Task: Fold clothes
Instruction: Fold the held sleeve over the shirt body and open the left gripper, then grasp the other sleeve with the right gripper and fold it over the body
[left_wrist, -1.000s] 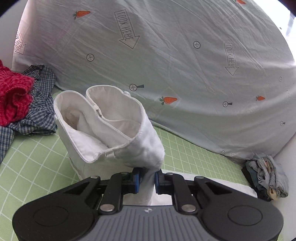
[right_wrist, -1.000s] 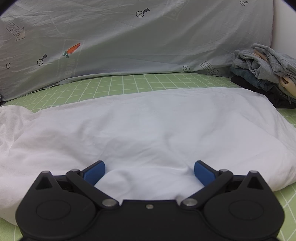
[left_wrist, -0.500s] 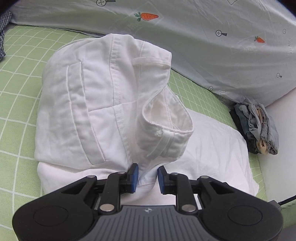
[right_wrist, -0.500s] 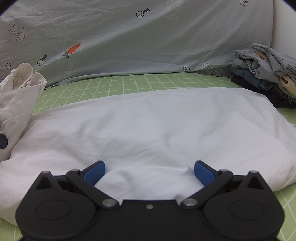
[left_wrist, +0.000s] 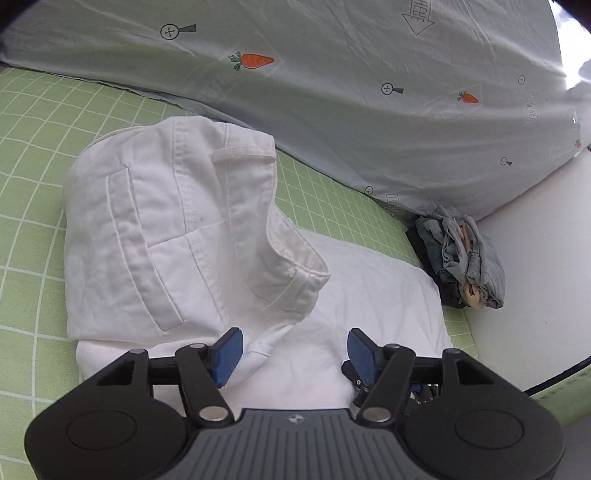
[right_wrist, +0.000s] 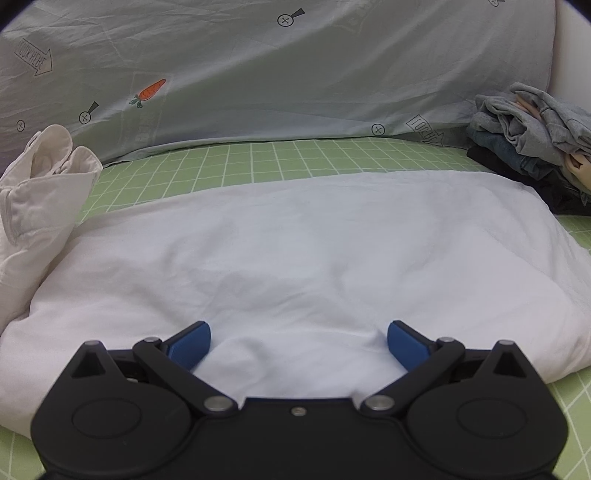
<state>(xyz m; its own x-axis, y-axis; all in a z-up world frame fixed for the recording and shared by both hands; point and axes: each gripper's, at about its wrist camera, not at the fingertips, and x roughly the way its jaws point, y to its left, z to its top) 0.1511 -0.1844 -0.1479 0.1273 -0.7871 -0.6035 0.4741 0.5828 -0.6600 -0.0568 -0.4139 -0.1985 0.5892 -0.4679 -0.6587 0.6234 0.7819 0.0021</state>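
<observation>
White trousers (left_wrist: 159, 240) lie on the green grid mat (left_wrist: 33, 155), their waistband end folded over onto the flat leg part (left_wrist: 373, 295). My left gripper (left_wrist: 293, 354) is open just above the fabric, near the folded waistband's corner. In the right wrist view the flat white cloth (right_wrist: 295, 251) fills the middle, with the folded waistband (right_wrist: 40, 192) at the left. My right gripper (right_wrist: 298, 343) is open, its blue pads (right_wrist: 190, 343) resting on the cloth with a small ridge of fabric between them.
A pale bedsheet with carrot prints (left_wrist: 351, 74) rises behind the mat. A pile of grey and dark folded clothes (left_wrist: 461, 262) sits at the right by a white surface (left_wrist: 535, 277); it also shows in the right wrist view (right_wrist: 535, 147).
My left gripper carried the waistband end over onto the legs, then opened and let it go. The right gripper stayed still and open.
</observation>
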